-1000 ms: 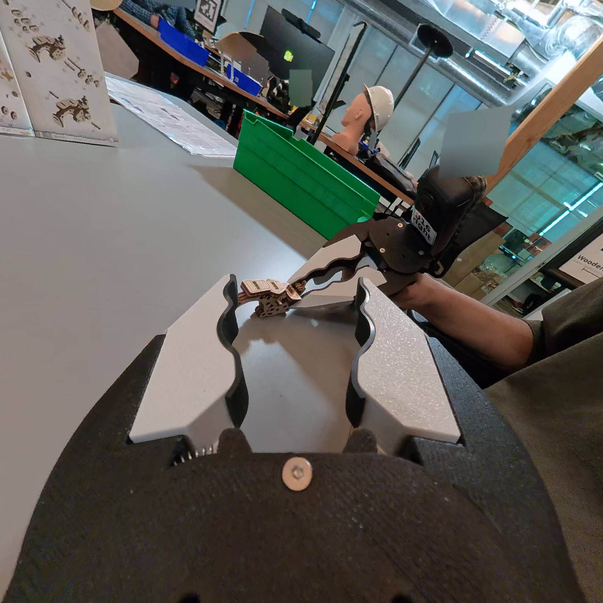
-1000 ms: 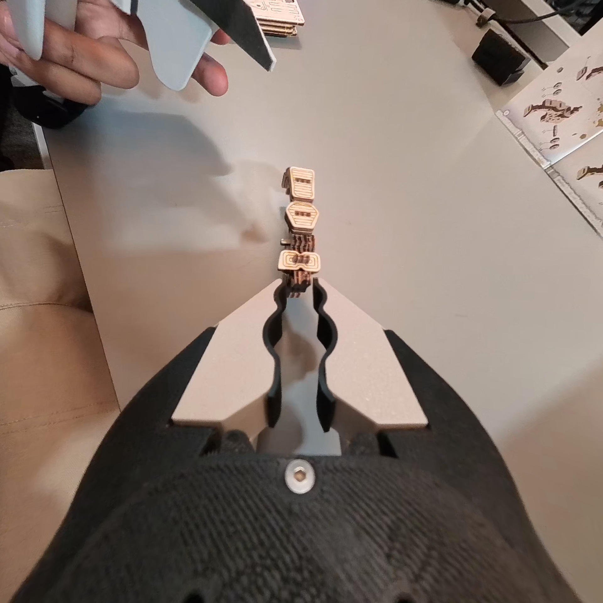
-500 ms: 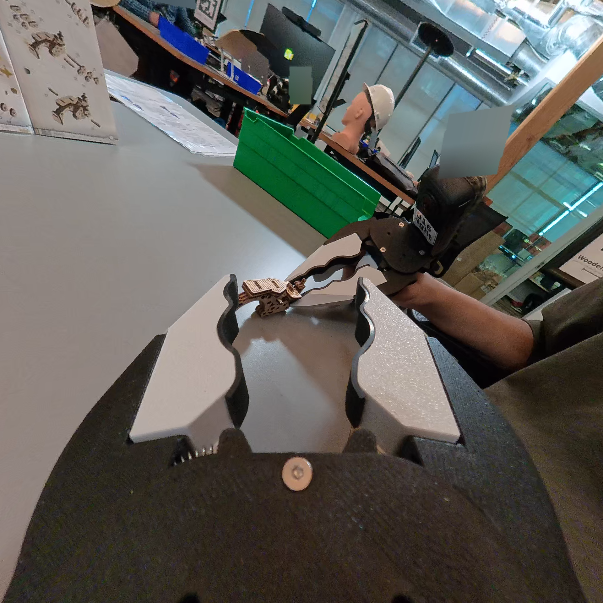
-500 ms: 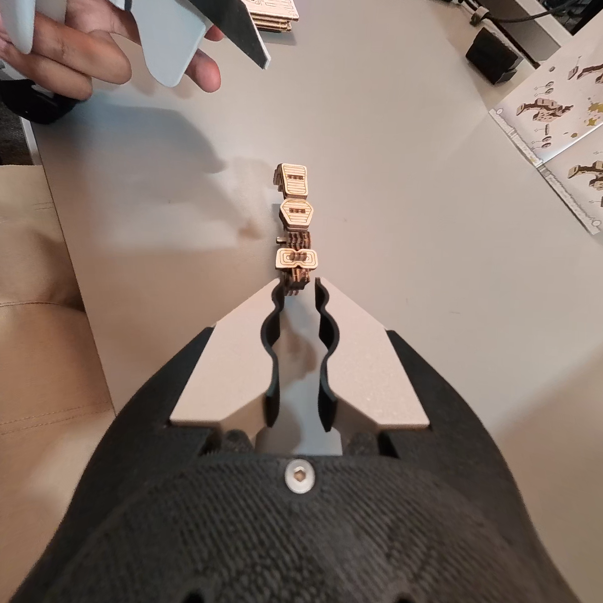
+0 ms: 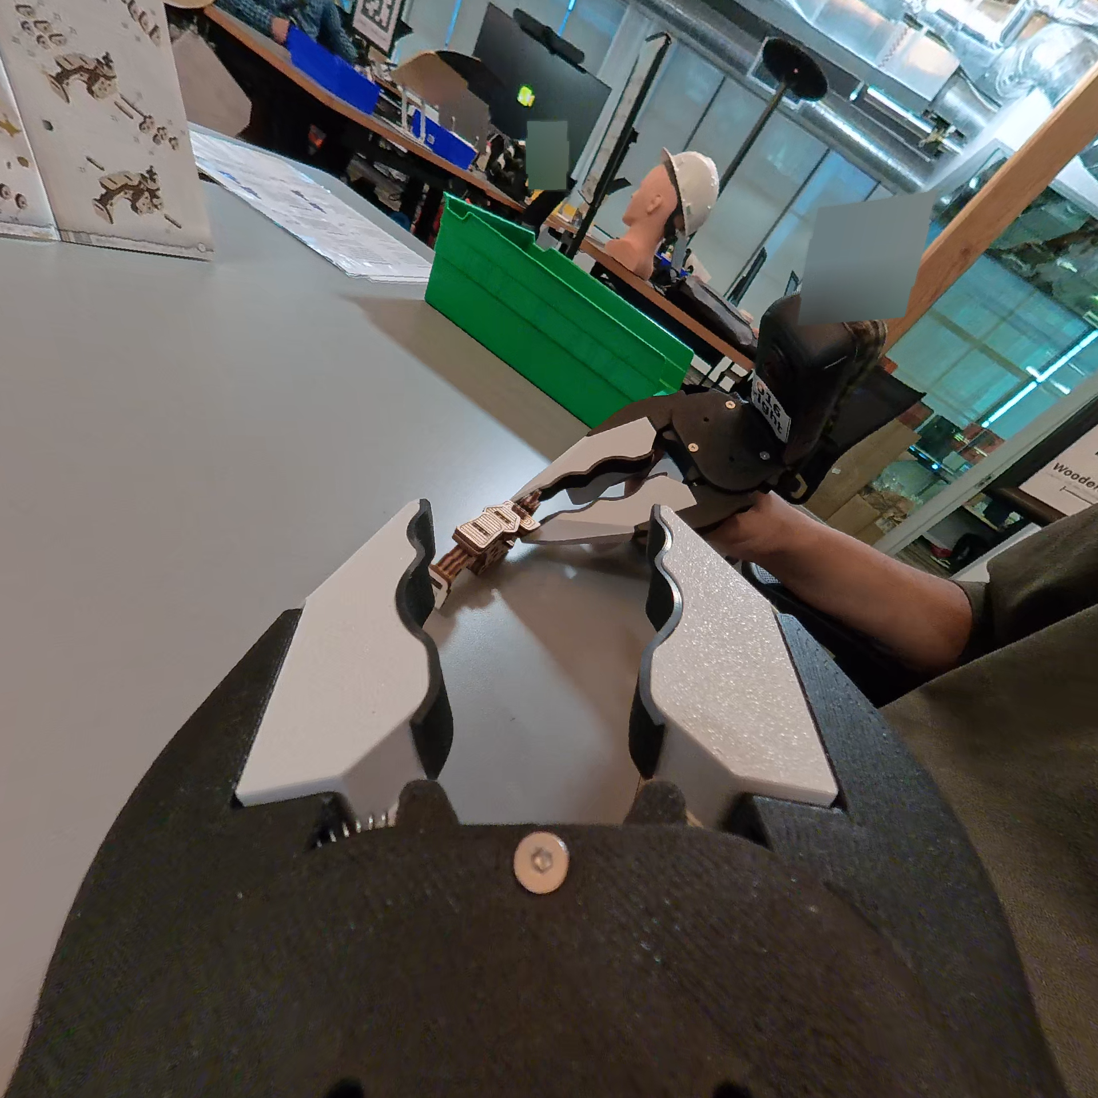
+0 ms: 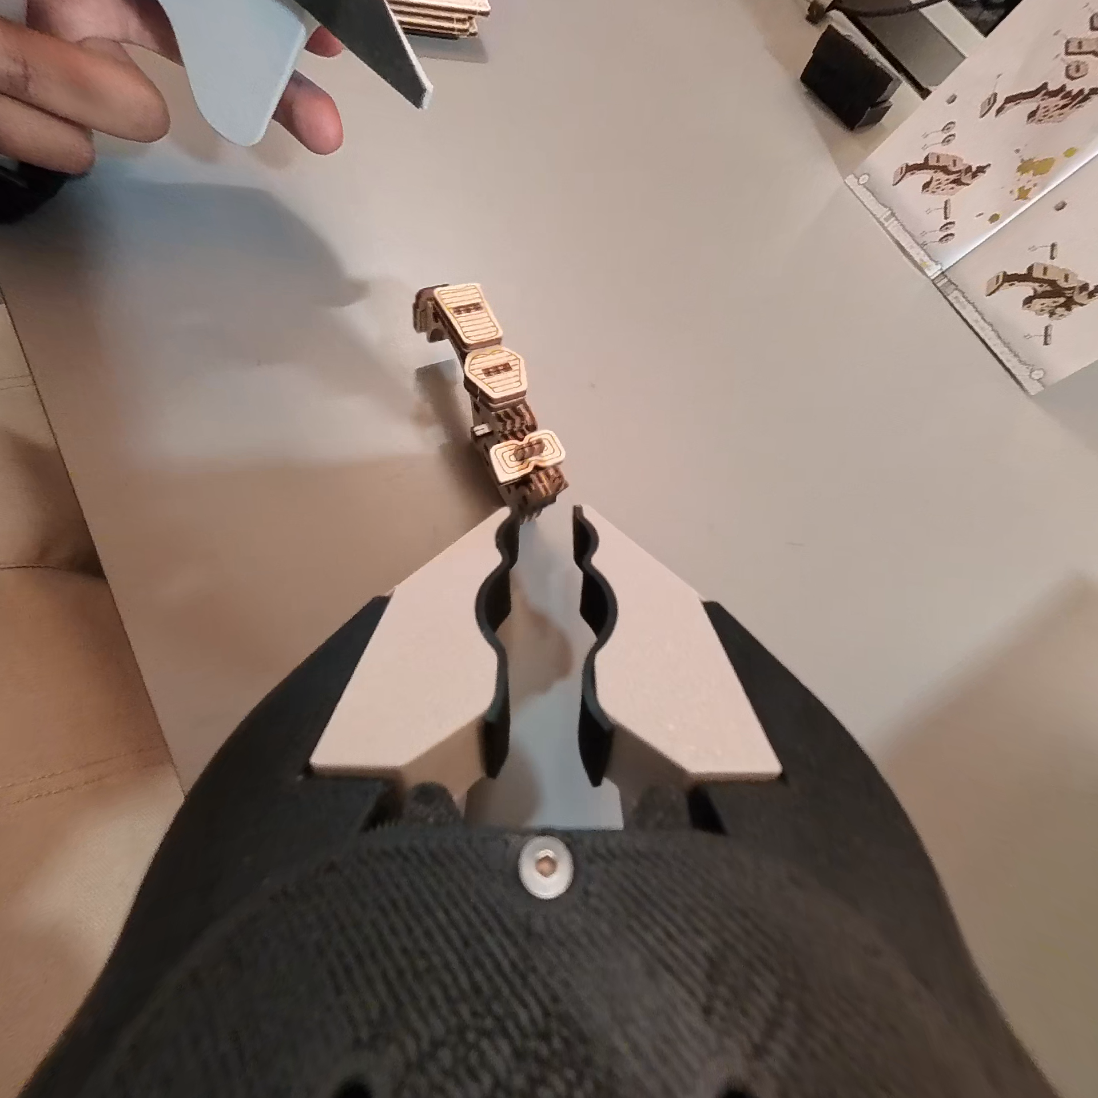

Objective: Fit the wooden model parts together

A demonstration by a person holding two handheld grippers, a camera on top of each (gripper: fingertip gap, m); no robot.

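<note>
The wooden model [image 6: 496,380] is a short chain of joined segments with three pale plates on top, lying on the grey table [image 6: 713,416]. My right gripper [image 6: 542,514] is open with a narrow gap. The model's near end sits just at its tips, beside the left one, with table showing on the right side. My left gripper [image 5: 540,517] is open wide and empty. The model [image 5: 487,532] reaches to its left fingertip [image 5: 416,535], which hides that end. The right gripper [image 5: 529,508] shows at the model's other end. The left gripper [image 6: 335,122], held by a hand, hovers at the top left.
A green bin [image 5: 552,321] stands at the table's far edge. Instruction sheets [image 5: 101,131] stand at the back left and lie at the right [image 6: 1010,208]. A black block [image 6: 849,77] and a stack of wooden sheets [image 6: 439,15] lie beyond. The table edge [image 6: 71,445] runs down the left. The gap from one gripper's tips to the other's is roughly 12 centimeters.
The right gripper's jaws have parted slightly. The model has swung, its far end turning left toward the left gripper, and it now reaches the left fingertip.
</note>
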